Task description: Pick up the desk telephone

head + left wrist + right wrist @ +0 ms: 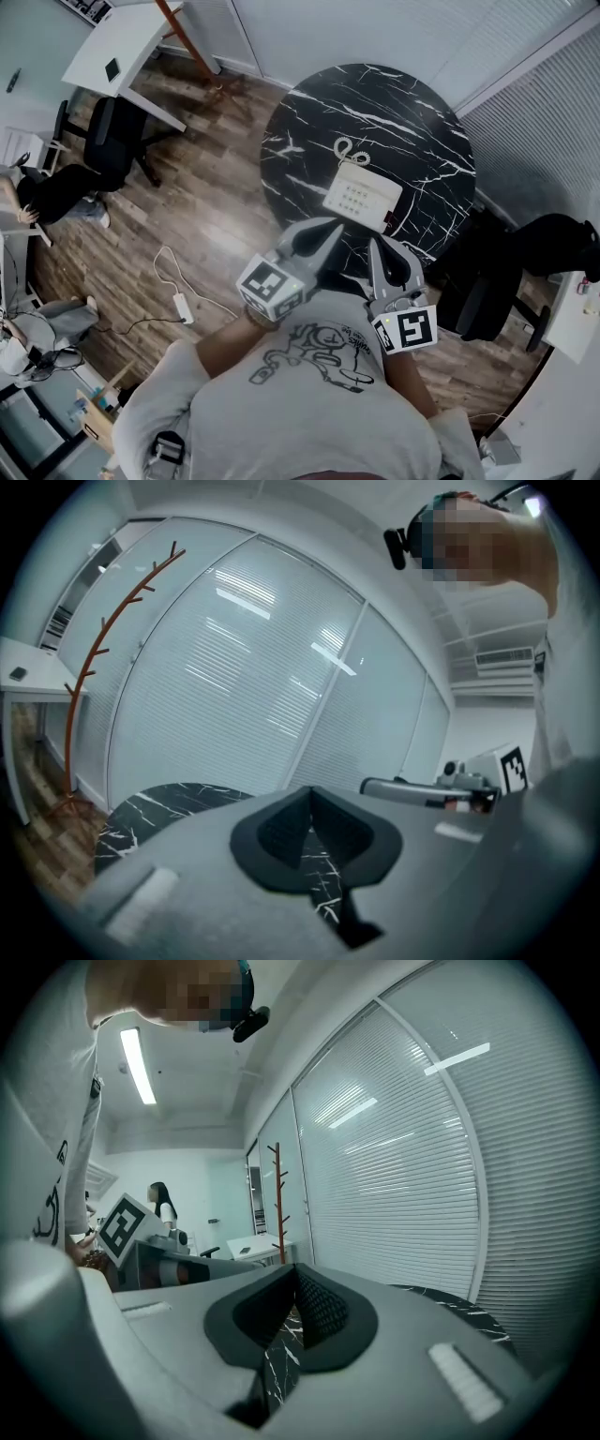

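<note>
The left gripper (330,230) and right gripper (377,248), each with jaws pressed together, hang near the desk telephone (362,195) on the counter (375,103).

An office: white desk (141,37), swivel chair (112,141), blinded glass partitions (234,667)

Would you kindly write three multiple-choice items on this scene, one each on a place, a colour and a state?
1. Where is the telephone?
A. on the floor
B. on the round table
C. on the white desk

2. What colour is the table top?
A. black with white veins
B. plain white
C. red

3. How do the left tool and right tool stand?
A. both shut, empty
B. both shut on the telephone
C. both wide open

Answers:
1. B: the head view shows it on the marble top.
2. A: the top is black, white-veined.
3. A: in each gripper view the pads meet on nothing.
</note>
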A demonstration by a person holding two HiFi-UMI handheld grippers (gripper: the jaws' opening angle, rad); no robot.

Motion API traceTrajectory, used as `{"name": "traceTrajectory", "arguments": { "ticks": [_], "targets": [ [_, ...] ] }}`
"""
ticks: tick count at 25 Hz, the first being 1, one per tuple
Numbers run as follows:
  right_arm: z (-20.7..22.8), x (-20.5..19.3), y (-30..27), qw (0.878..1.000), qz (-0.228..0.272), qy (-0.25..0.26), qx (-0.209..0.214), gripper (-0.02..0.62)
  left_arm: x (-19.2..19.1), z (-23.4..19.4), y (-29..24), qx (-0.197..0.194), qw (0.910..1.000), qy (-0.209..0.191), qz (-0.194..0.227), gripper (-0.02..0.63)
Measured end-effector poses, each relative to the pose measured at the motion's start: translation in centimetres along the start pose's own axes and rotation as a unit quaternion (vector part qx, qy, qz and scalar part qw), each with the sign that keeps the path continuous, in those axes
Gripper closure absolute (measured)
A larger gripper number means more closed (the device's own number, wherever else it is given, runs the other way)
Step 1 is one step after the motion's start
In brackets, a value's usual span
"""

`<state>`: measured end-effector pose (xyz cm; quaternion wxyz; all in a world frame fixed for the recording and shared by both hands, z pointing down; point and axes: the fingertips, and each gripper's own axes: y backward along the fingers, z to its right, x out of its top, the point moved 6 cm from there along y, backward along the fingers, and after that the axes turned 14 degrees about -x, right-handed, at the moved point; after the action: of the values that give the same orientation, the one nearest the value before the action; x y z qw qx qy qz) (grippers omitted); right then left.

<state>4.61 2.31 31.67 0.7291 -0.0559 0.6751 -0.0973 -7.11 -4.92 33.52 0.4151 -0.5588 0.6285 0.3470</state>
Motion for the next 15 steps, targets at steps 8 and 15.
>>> {"name": "traceTrajectory", "arguments": {
  "ticks": [8, 15],
  "targets": [
    [2.0, -2.3, -1.3, 1.0, -0.027, -0.007, -0.009, 0.56, -1.8, -2.8, -1.4, 0.005, 0.9994, 0.002, -0.035, 0.561],
    [4.3, -5.3, -2.9, 0.998, -0.054, -0.012, -0.031, 0.518, -4.6, -6.0, -2.8, 0.018, 0.9976, 0.009, -0.066, 0.529]
  ]
}}
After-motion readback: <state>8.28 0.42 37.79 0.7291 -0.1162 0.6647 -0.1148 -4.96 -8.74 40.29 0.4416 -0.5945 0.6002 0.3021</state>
